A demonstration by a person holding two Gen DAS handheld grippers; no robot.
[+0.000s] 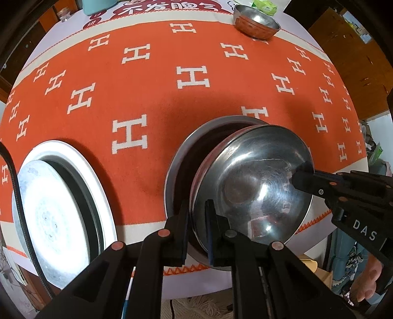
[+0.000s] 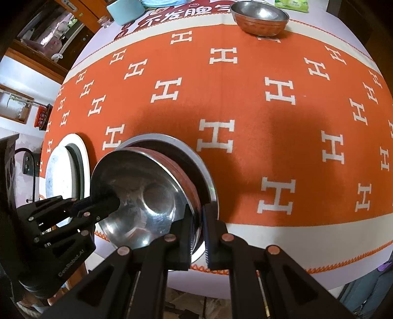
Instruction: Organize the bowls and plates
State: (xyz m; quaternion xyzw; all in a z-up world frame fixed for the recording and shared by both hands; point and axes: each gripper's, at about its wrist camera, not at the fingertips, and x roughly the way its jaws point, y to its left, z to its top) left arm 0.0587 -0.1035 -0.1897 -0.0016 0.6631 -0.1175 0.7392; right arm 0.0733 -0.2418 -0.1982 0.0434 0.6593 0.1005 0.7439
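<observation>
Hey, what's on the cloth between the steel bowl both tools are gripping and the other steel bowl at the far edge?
Nothing: in both wrist views only bare orange cloth separates the held bowl from the far bowl.

Shiny steel bowl (image 1: 255,186) sat tilted inside a wider steel plate (image 1: 176,166) near the table's front edge, white patterned plate (image 1: 49,216) stacked on a white-rimmed one (image 1: 98,186) toward the front left corner, another steel bowl (image 1: 256,22) upright at the far edge.

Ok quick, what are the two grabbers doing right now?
Left gripper: shut on the rim of the steel bowl.
Right gripper: shut on the same bowl's rim, opposite side.
</observation>
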